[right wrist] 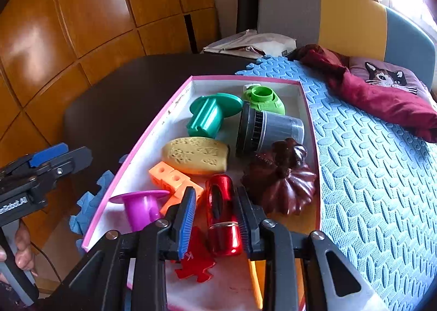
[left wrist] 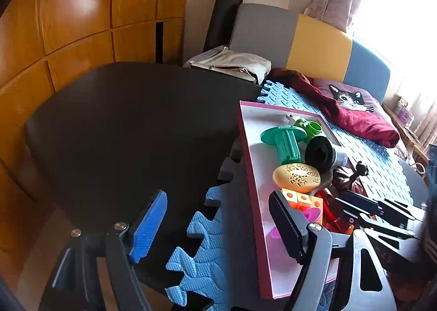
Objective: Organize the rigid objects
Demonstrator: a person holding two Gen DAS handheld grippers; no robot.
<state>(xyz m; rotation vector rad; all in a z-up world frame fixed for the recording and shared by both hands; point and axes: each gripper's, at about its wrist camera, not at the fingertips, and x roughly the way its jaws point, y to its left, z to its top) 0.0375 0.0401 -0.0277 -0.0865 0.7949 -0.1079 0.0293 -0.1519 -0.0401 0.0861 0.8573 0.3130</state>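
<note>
Looked like the drop-off step: the right hand-held gripper point(right wrist: 215, 218) sat loosely around the shiny red metallic cylinder point(right wrist: 222, 215) at the near end of the pink-rimmed white cardboard tray point(right wrist: 142, 147), left hand-held gripper point(left wrist: 218, 229) empty and spread, so next was backing straight out without nudging it.

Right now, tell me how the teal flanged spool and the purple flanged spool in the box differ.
The teal spool lies tipped over near the box's far end, its ribbed stem pointing toward the camera; the purple spool stands on its stem with its flange on top, near the close end. The teal one looks larger, and its stem is ribbed where the purple one's is smooth. Both are plastic, with one disc-shaped flange on a stem, and both sit inside the pink-rimmed box.
</note>
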